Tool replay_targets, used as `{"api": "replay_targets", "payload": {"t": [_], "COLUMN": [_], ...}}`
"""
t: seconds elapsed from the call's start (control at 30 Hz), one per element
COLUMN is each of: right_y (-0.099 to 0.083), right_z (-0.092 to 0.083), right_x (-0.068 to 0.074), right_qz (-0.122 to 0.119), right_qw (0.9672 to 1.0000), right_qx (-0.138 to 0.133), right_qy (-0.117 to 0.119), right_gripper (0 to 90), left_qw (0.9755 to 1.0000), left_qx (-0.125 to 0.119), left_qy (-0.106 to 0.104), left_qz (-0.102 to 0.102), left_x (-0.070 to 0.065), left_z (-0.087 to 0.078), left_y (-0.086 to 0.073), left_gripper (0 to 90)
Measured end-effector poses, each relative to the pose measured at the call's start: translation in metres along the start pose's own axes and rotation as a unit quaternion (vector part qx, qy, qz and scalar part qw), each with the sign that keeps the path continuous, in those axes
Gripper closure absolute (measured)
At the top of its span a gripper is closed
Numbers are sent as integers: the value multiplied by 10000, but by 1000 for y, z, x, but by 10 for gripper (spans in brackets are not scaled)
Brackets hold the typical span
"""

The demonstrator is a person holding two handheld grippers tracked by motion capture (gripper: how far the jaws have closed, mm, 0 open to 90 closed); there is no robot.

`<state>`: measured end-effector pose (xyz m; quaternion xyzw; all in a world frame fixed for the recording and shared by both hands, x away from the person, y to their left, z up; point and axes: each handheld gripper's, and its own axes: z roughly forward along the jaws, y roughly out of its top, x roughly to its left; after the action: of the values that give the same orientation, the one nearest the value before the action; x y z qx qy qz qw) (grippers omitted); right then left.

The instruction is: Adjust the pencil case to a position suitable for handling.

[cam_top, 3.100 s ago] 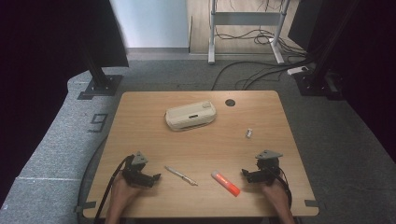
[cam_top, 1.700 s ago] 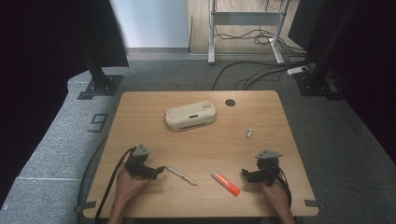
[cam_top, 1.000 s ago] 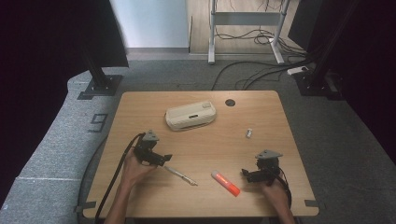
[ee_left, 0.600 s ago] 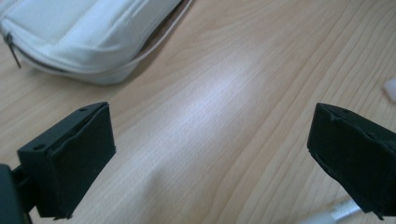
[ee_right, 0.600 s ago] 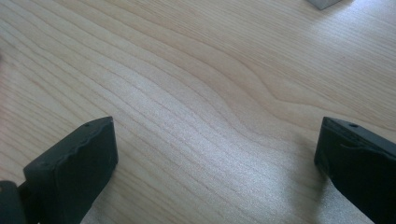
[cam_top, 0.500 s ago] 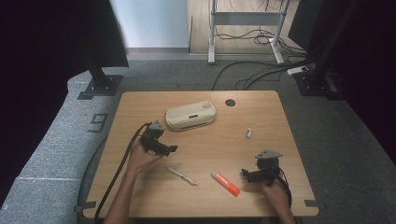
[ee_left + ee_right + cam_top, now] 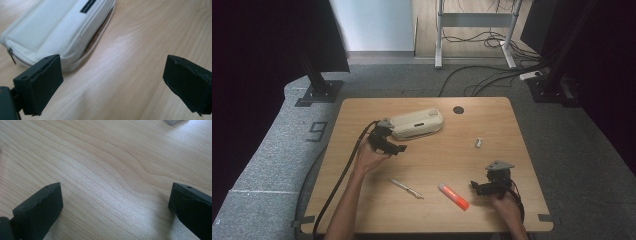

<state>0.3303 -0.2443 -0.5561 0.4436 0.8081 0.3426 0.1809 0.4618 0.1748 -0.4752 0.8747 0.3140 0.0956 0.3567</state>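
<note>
A cream zipped pouch [image 7: 416,123] lies at the back middle of the wooden table [image 7: 362,215]. My left gripper [image 7: 398,148] hovers open just in front of the pouch's left end; in the left gripper view the pouch [image 7: 60,32] lies ahead and left of the wide-apart jaws, its zip pull [image 7: 11,55] at the left end. A silver pen [image 7: 406,188] and an orange-red marker [image 7: 453,196] lie near the front. My right gripper [image 7: 476,187] rests open at the front right, beside the marker's right end. Between the right gripper's jaws lies bare wood.
A small pale eraser-like block [image 7: 479,143] lies right of centre. A round black cable hole [image 7: 458,109] sits at the table's back edge. Black stands and floor cables surround the table. Bare wood stretches across the left front and the middle.
My left gripper has travelled from the front left of the table forward and rightward to the pouch's left end. The right gripper has stayed in place.
</note>
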Motion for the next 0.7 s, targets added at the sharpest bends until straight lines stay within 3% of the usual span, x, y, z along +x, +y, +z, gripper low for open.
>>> {"api": "replay_targets", "payload": {"t": [0.13,0.7], "right_y": [0,0], "right_z": [0,1], "right_x": [0,-1], "right_qz": [0,-36], "right_qw": [10000,10000], "right_qx": [-1,-13], "right_qy": [1,34], "right_gripper": [0,0], "left_qw": [10000,9992], "left_qx": [63,229], "left_qy": [-16,-282], "left_qz": [59,-145], "left_x": [5,33], "left_z": [9,46], "left_y": [10,35], "left_gripper": [31,72]}}
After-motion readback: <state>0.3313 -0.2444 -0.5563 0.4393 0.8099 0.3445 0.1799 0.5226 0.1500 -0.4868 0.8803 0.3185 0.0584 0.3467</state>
